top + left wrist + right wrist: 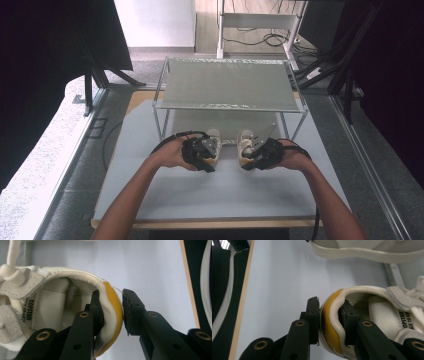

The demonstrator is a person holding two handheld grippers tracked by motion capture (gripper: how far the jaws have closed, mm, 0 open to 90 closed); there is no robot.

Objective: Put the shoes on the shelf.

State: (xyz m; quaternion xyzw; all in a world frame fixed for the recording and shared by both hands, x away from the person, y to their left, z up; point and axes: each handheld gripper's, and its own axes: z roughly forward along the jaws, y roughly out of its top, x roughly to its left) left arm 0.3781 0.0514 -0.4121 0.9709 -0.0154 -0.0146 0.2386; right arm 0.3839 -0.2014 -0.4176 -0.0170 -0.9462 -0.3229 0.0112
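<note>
Both shoes gripped by the heel, not yet on the rack

You have the left hand-held gripper (206, 156) closed on the heel collar of the left shoe (62, 290), one jaw inside the opening and the other against the yellow heel patch, though in the left gripper view that outer pad looks only just in contact. The right hand-held gripper (256, 156) pinches the heel of the right shoe (372, 307) the same way, and more firmly. Both shoes sit side by side on the counter (210, 200), just in front of the wire rack (227, 85), toes pointing under its shelf. So the pick-up looks done; what seems left is to carry the pair forward and set it down at the rack, whose top shelf holds nothing yet.
</note>
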